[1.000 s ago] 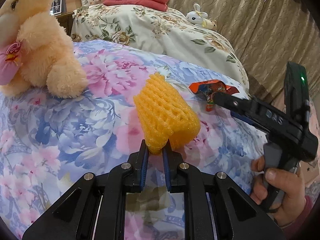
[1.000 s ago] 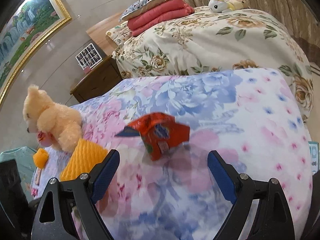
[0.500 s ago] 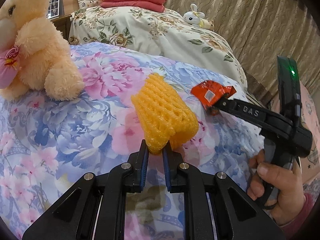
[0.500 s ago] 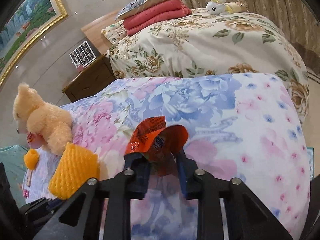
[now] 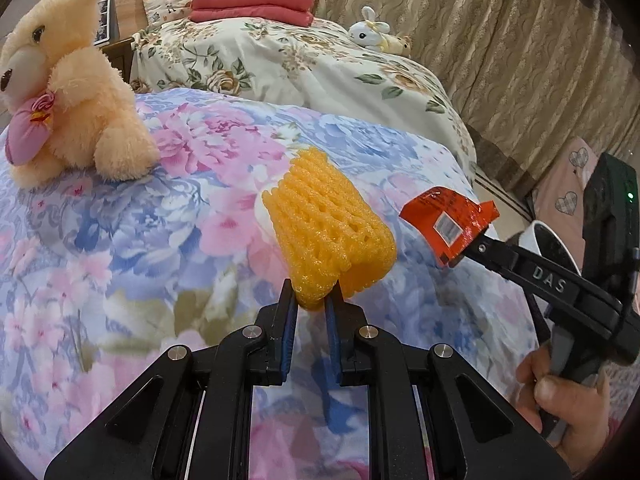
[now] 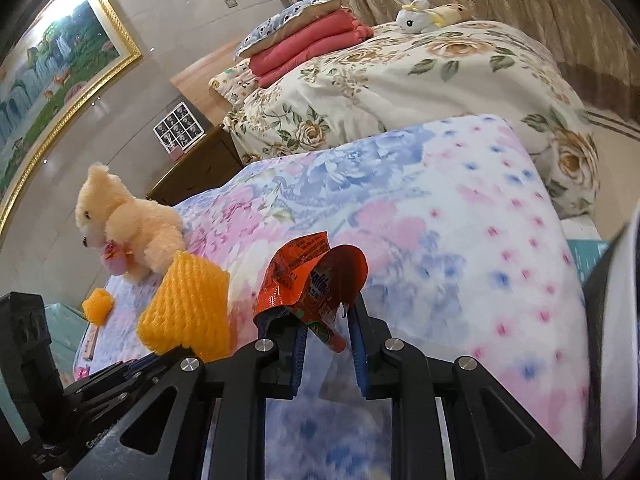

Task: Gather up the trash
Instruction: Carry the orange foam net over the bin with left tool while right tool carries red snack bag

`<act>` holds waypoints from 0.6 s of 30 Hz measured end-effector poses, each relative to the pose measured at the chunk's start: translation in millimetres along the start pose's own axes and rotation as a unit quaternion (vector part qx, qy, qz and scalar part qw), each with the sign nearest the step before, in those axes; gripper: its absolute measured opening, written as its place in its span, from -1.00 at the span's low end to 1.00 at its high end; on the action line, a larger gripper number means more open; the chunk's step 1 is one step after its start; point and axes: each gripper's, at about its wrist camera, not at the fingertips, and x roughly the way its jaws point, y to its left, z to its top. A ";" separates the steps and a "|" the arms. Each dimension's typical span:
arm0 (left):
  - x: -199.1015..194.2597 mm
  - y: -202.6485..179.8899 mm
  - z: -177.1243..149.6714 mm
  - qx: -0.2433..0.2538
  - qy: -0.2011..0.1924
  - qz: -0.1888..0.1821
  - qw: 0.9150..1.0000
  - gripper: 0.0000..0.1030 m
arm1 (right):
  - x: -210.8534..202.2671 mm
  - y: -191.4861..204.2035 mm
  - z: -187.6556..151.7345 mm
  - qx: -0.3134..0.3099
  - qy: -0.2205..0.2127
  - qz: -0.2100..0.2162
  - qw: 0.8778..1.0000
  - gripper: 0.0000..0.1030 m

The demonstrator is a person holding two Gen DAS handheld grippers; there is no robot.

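Note:
My left gripper (image 5: 312, 300) is shut on a yellow foam fruit net (image 5: 328, 228) and holds it above the floral bedspread (image 5: 120, 240). My right gripper (image 6: 326, 320) is shut on a crumpled orange-red snack wrapper (image 6: 312, 280), lifted off the bed. In the left wrist view the wrapper (image 5: 448, 220) shows at the right gripper's tips, to the right of the net. The net also shows in the right wrist view (image 6: 188, 308), at lower left.
A peach teddy bear (image 5: 68, 96) sits on the bedspread at left. A second small yellow foam piece (image 6: 98, 306) lies beyond it. A second bed (image 5: 300, 64) with folded red blankets is behind. A white round rim (image 5: 556, 248) shows at right; curtains behind.
My right gripper closed on the orange-red wrapper and lifted it off the bedspread. My left gripper kept its hold on the foam net and moved slightly back from the bed.

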 end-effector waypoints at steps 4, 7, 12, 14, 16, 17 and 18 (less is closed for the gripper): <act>-8.6 -7.2 -8.3 0.001 0.000 -0.002 1.000 -0.75 | -14.2 0.5 -10.0 0.000 -0.005 0.004 1.000 -0.61; -15.7 -13.5 -14.8 0.004 -0.001 -0.003 1.000 -0.75 | -26.7 -1.5 -17.8 0.004 -0.012 0.005 1.000 -0.62; -26.0 -27.5 -24.3 0.017 -0.004 -0.004 1.000 -0.75 | -42.8 -6.6 -31.0 0.010 -0.018 0.005 1.000 -0.62; -29.1 -33.1 -27.5 0.022 -0.005 -0.005 1.000 -0.75 | -49.2 -9.7 -35.8 0.015 -0.021 0.004 1.000 -0.61; -31.0 -37.2 -29.8 0.026 -0.005 -0.005 1.000 -0.75 | -54.4 -11.3 -39.2 0.018 -0.023 0.002 1.000 -0.62; -32.2 -40.0 -31.5 0.029 -0.005 -0.005 1.000 -0.75 | -56.9 -12.3 -40.7 0.018 -0.025 0.001 1.000 -0.62; -32.8 -41.5 -32.3 0.030 -0.005 -0.006 1.000 -0.75 | -59.7 -13.1 -41.8 0.018 -0.026 0.000 0.999 -0.62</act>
